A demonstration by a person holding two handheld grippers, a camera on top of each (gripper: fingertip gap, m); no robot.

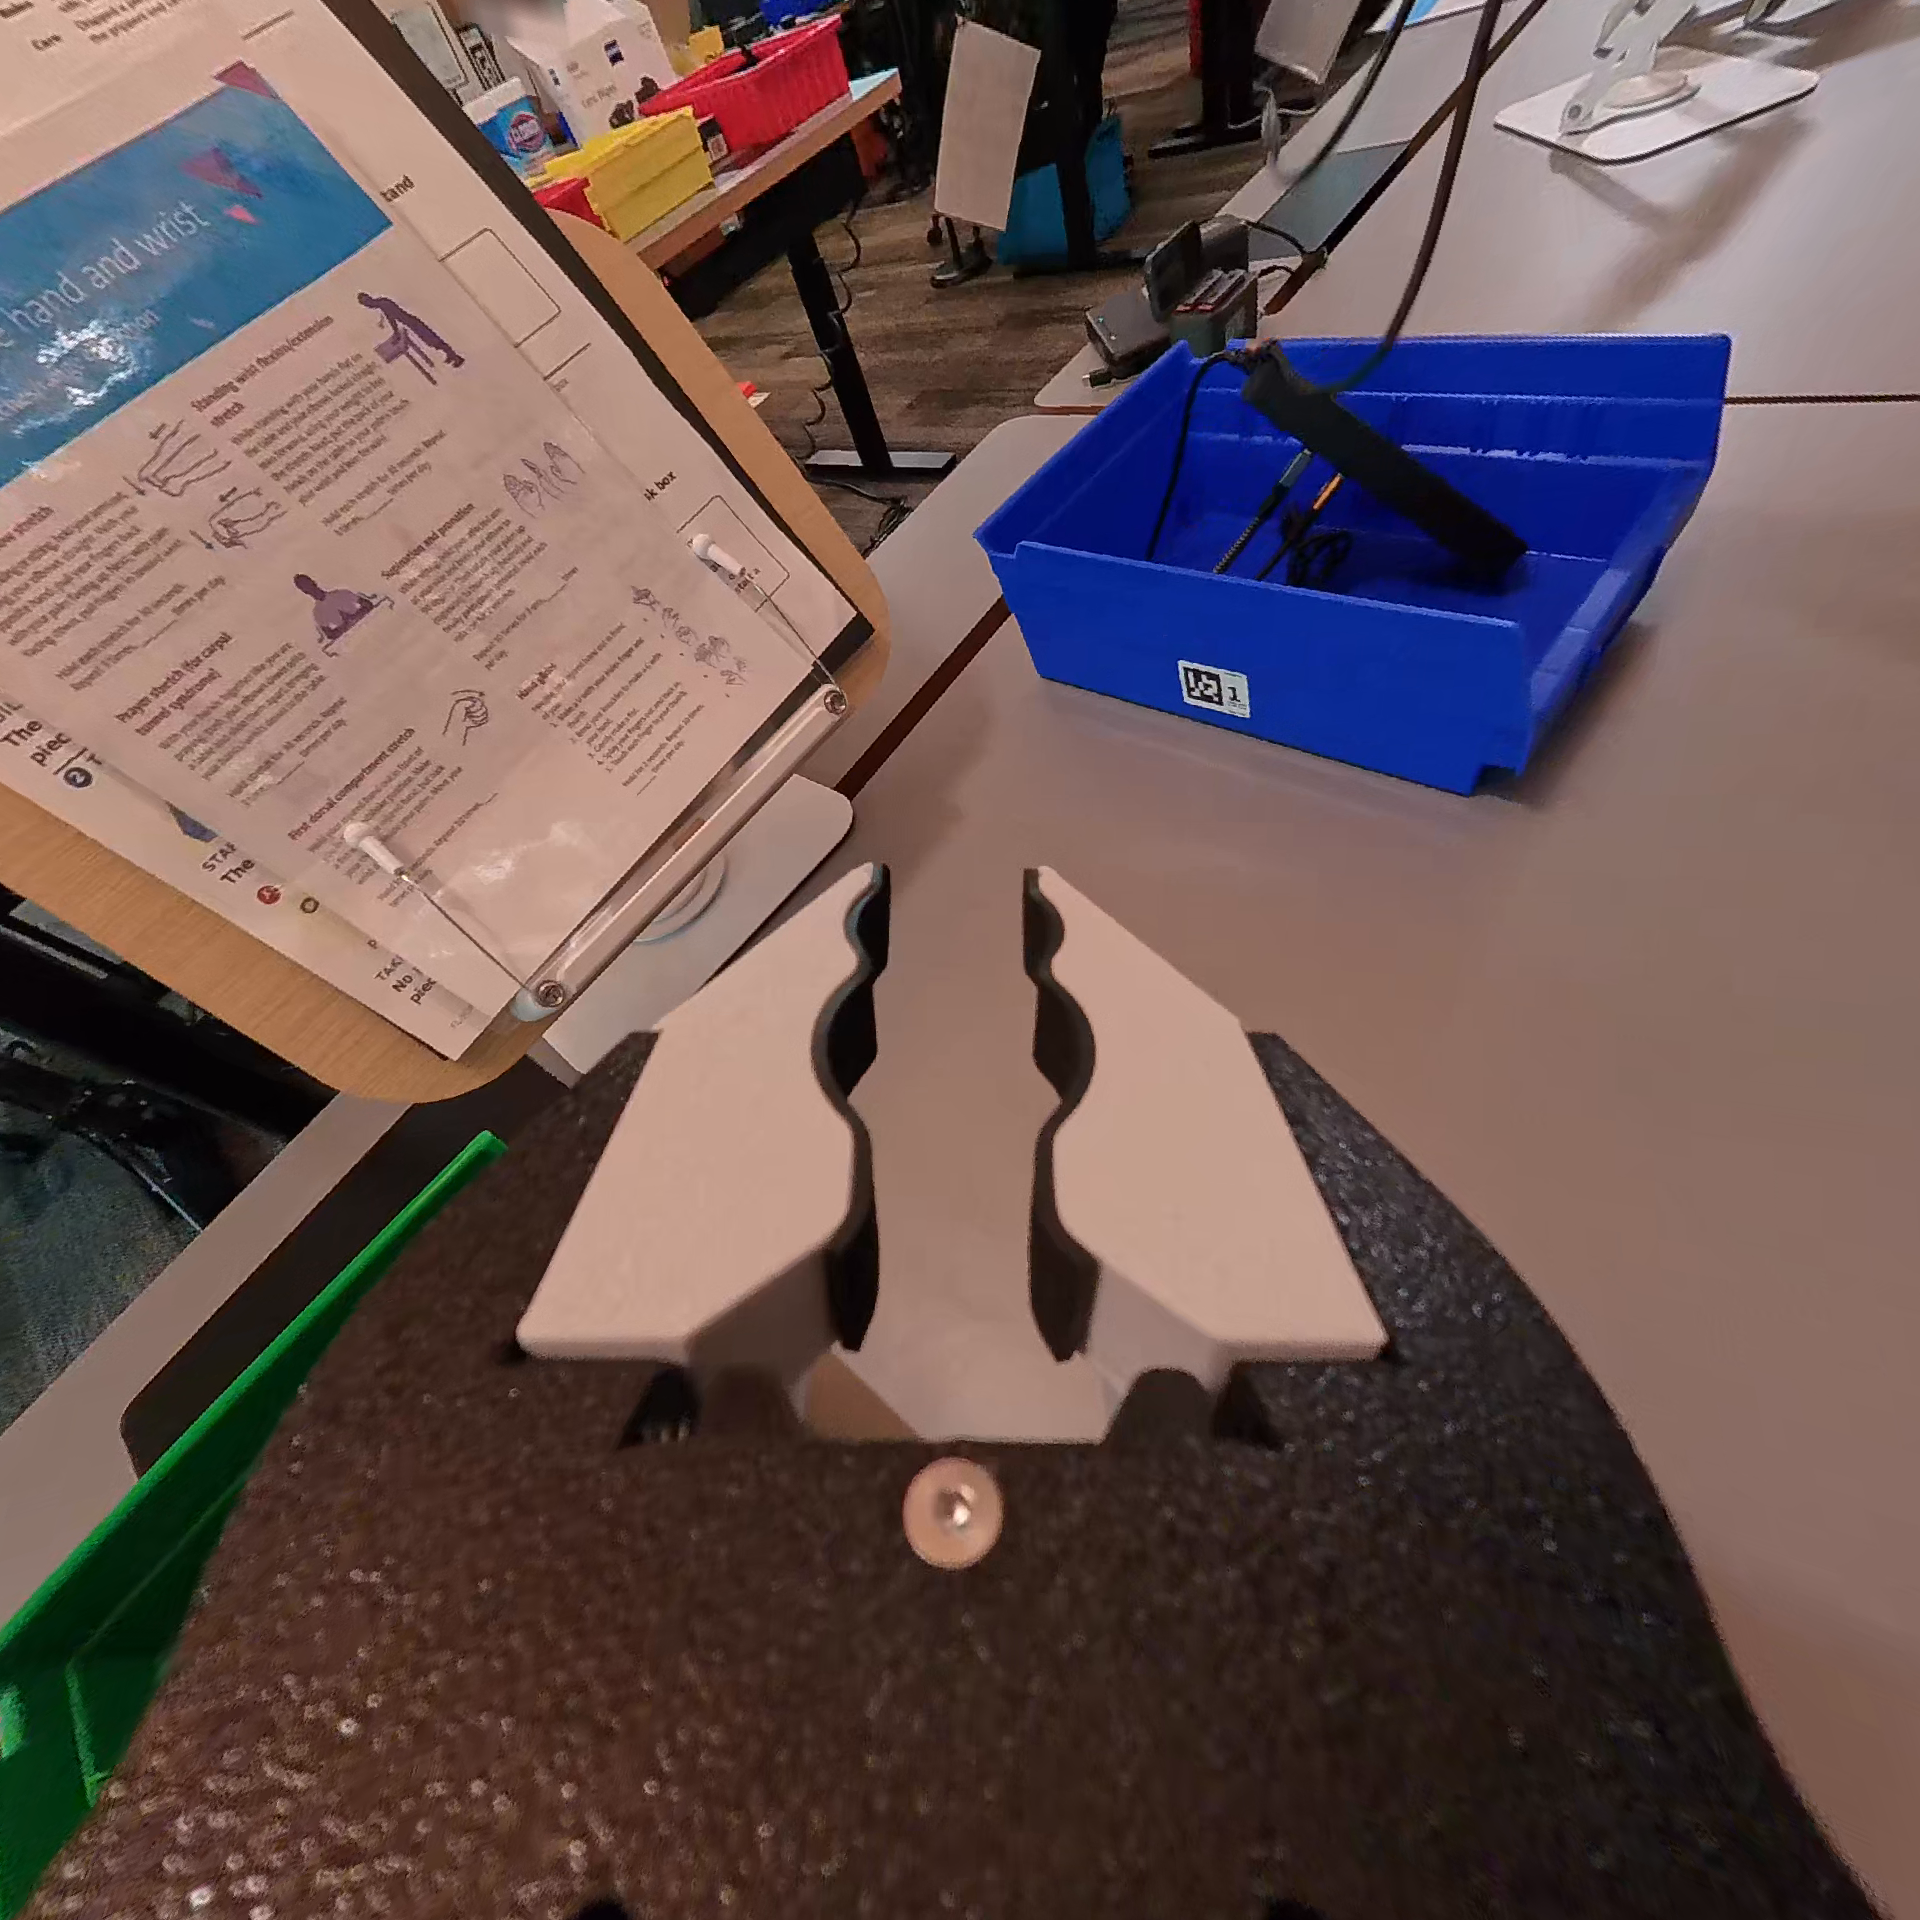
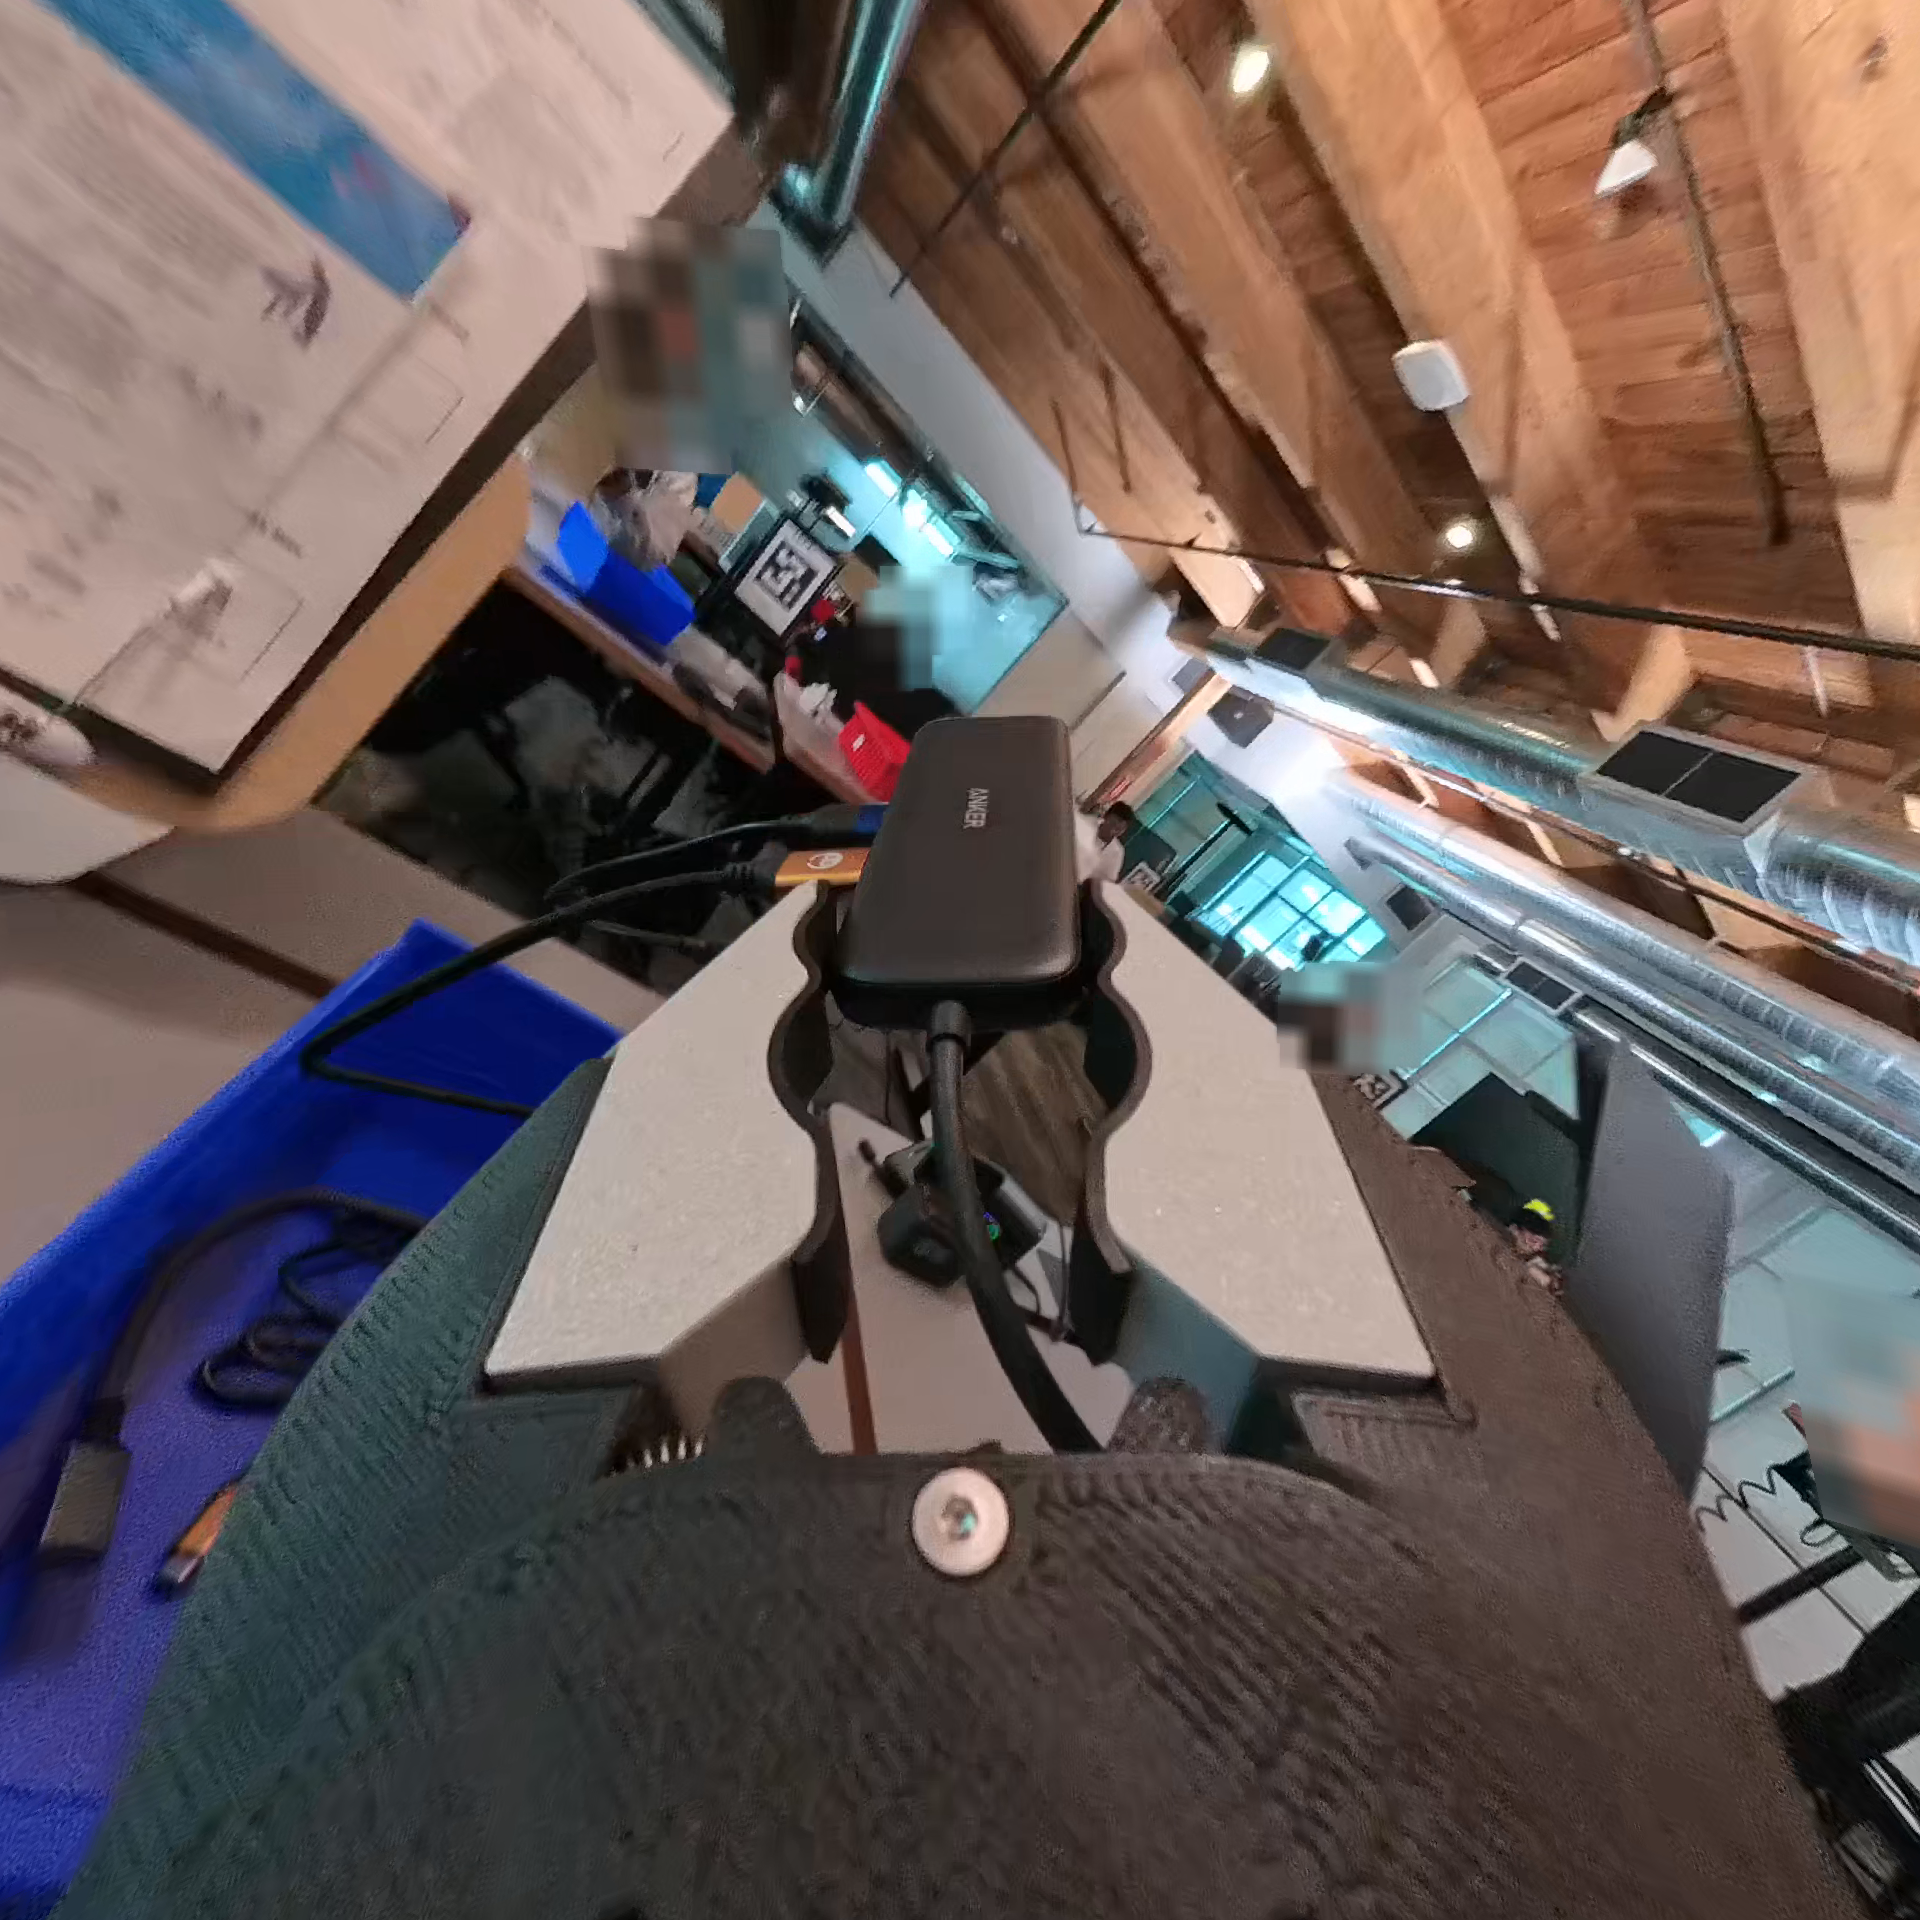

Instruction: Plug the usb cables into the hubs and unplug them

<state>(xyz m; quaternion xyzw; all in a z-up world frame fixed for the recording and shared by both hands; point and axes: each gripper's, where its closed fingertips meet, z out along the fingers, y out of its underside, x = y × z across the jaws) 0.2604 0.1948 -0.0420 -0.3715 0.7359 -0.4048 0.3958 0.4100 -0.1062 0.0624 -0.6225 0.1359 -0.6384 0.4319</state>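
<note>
While my right tool (image 2: 961, 935) clamps the hub (image 2: 961, 862) near its cabled end, orange plug (image 2: 821, 868) in its side, left tool (image 1: 956, 904) agape, empty, above tabletop (image 1: 1455, 1039), bin (image 1: 1351, 665) ahead.

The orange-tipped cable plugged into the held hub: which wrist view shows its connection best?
The right wrist view. The orange plug sits seated in the side of the black hub, which the right gripper clamps. The left wrist view shows no plugged orange cable; there the blue bin holds another hub and loose cables.
</note>
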